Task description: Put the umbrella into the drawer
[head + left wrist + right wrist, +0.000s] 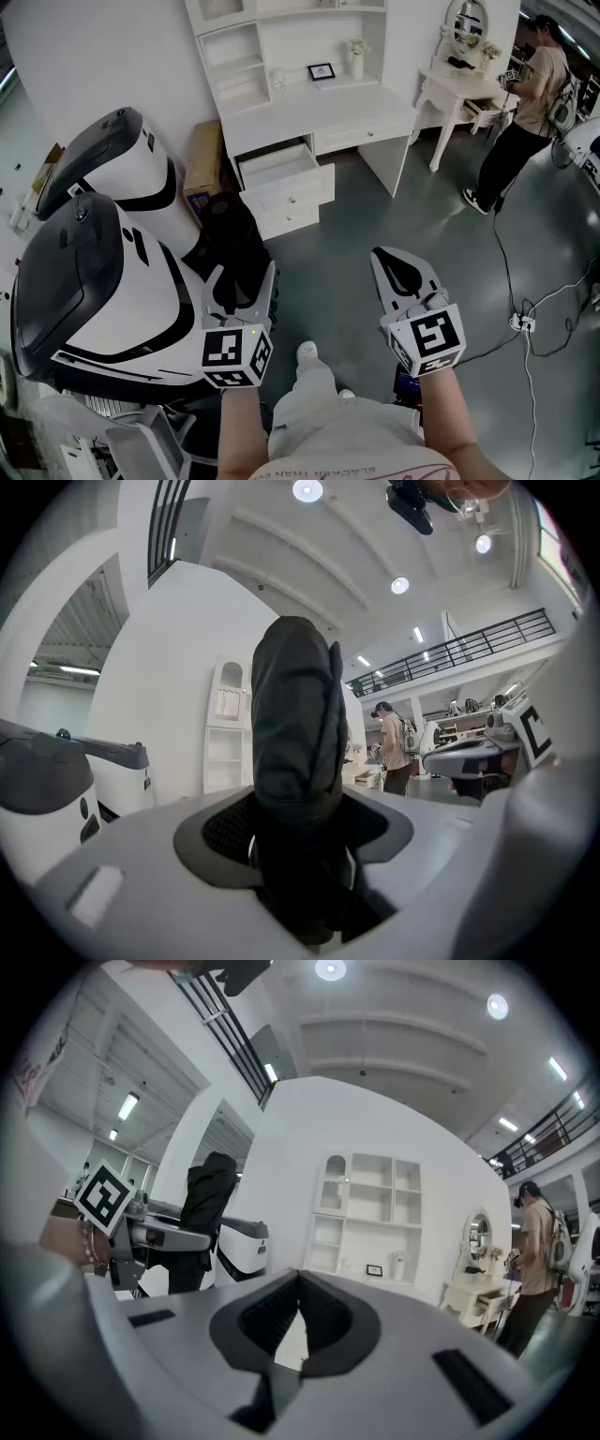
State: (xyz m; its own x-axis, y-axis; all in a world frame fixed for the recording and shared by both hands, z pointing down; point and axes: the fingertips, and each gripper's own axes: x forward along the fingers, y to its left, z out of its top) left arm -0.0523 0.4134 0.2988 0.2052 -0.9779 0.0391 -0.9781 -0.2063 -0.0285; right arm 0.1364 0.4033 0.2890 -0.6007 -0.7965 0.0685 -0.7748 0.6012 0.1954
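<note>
Head view first. Caught the left gripper [240, 281] clamped on the folded black umbrella [234, 242], low on the left side, right next to a big white-and-black machine [103, 281]. Found the right gripper [382, 258] over on the right, apart from the left one, jaws pressed together with nothing in them. Spotted the white desk [323, 108] well ahead across the grey floor [375, 216], with its top drawer [279, 165] pulled out. Saw the umbrella well apart from that drawer, not in it. Also noticed a cardboard box [203, 155] just left of the desk and a person [527, 103] standing far right by a small white vanity table [459, 89].

Left gripper view next. Showed the umbrella dead centre, standing up between the jaws, gripped at its lower part with the pads tight on the dark fabric on both sides. Made out a white shelf unit [223, 757] and the person way behind.

Right gripper view last. Showed the jaws closed tip to tip, empty. Picked out the left gripper off to the left with the umbrella sticking up from it, plus the desk and shelf unit straight ahead in the distance.
</note>
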